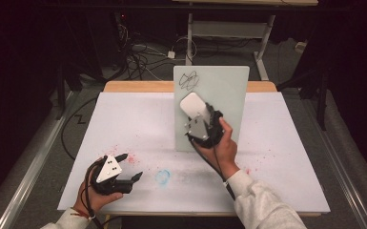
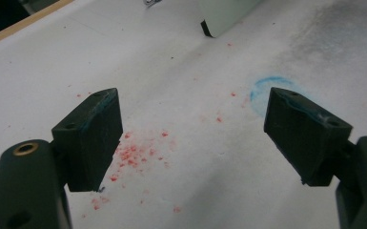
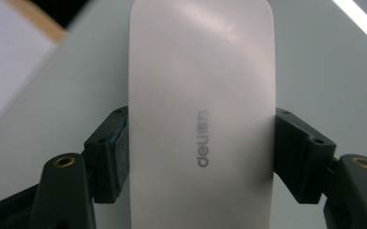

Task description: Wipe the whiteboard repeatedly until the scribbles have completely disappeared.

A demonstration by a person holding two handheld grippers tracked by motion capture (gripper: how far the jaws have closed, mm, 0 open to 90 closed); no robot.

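A pale grey-green board stands on the white table, with a black scribble near its top left. My right gripper is shut on a white eraser and holds it against the board, just below the scribble. In the right gripper view the white eraser sits between both pads, with grey lettering on its back. My left gripper rests near the table's front left, its jaws wide apart with nothing between them; in the left gripper view its pads frame bare table.
Red crumbs and a faint blue ring mark the white table surface. The table's wooden back edge runs behind the board. Cables and a desk frame lie on the floor beyond.
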